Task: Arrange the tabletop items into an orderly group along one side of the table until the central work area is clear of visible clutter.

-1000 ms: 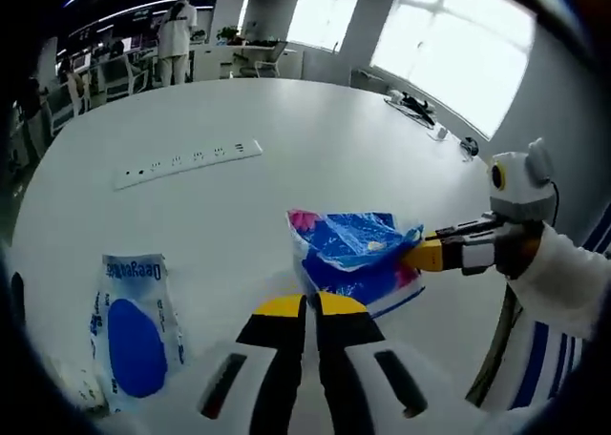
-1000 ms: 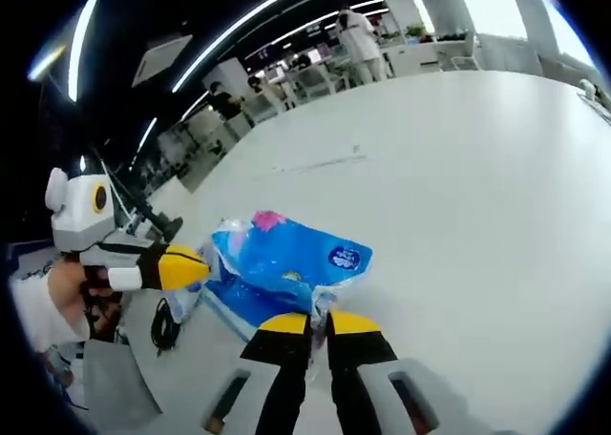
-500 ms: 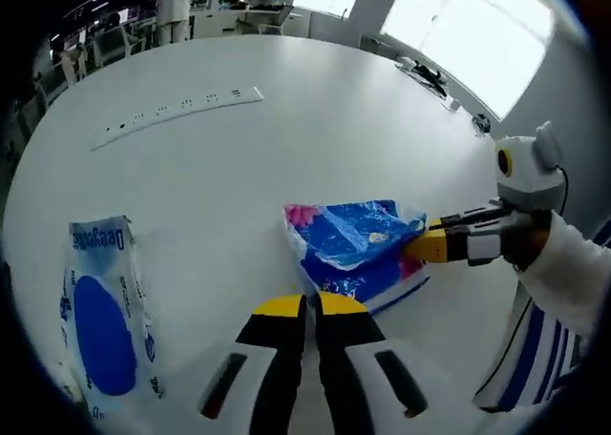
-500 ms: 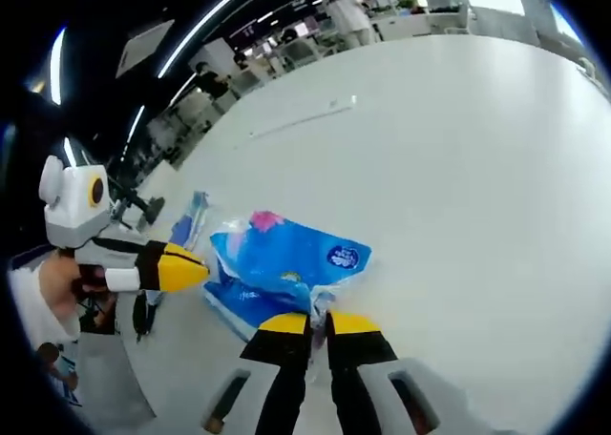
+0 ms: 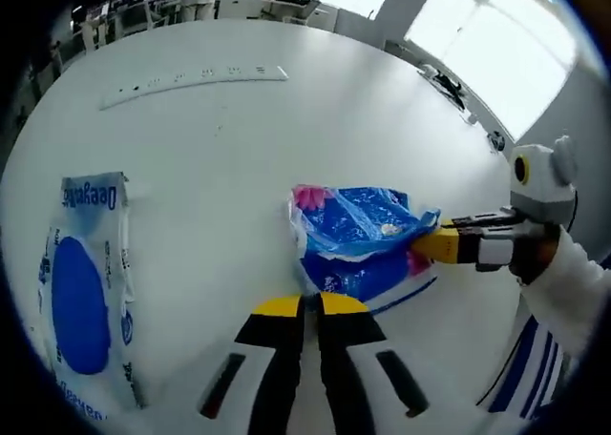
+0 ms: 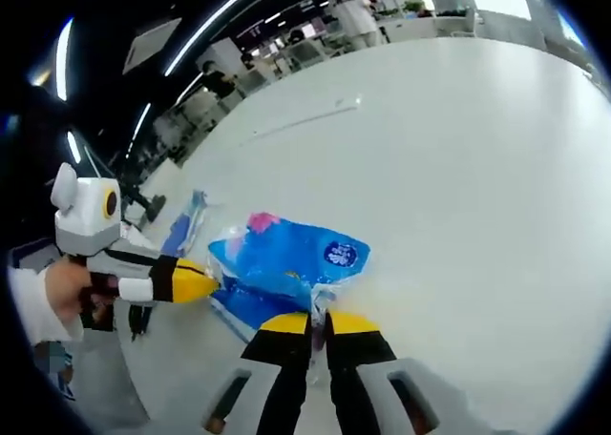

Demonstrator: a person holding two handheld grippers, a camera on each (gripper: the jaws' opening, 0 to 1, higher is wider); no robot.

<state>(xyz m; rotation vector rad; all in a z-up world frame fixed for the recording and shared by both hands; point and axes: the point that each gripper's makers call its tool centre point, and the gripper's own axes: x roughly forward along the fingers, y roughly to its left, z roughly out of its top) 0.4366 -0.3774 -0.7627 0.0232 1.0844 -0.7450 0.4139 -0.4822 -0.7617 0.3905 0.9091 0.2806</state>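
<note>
A blue tissue pack point(image 5: 358, 235) with a pink corner sits between both grippers over the white table point(image 5: 220, 158). My left gripper point(image 5: 308, 306) is shut, its yellow tips at the wrapper's near edge. The right gripper point(image 5: 441, 244) reaches in from the right and pinches the pack's far corner. In the right gripper view the same blue pack point(image 6: 286, 263) lies just beyond my right gripper point(image 6: 318, 322), which is shut on a clear fold of wrapper. There the left gripper point(image 6: 196, 282) meets the pack's left edge. A white pack with a blue oval point(image 5: 81, 301) lies flat to the left.
A long white power strip point(image 5: 191, 75) lies far across the table, also visible as the power strip point(image 6: 305, 120). The white-and-blue pack point(image 6: 181, 230) lies near the table's edge. Cables and small items point(image 5: 453, 92) sit at the far rim. People and chairs stand beyond the table.
Both grippers keep their hold on the blue pack. Both views have shifted over the table, and the white-and-blue pack now looks larger and further left in the left gripper view.
</note>
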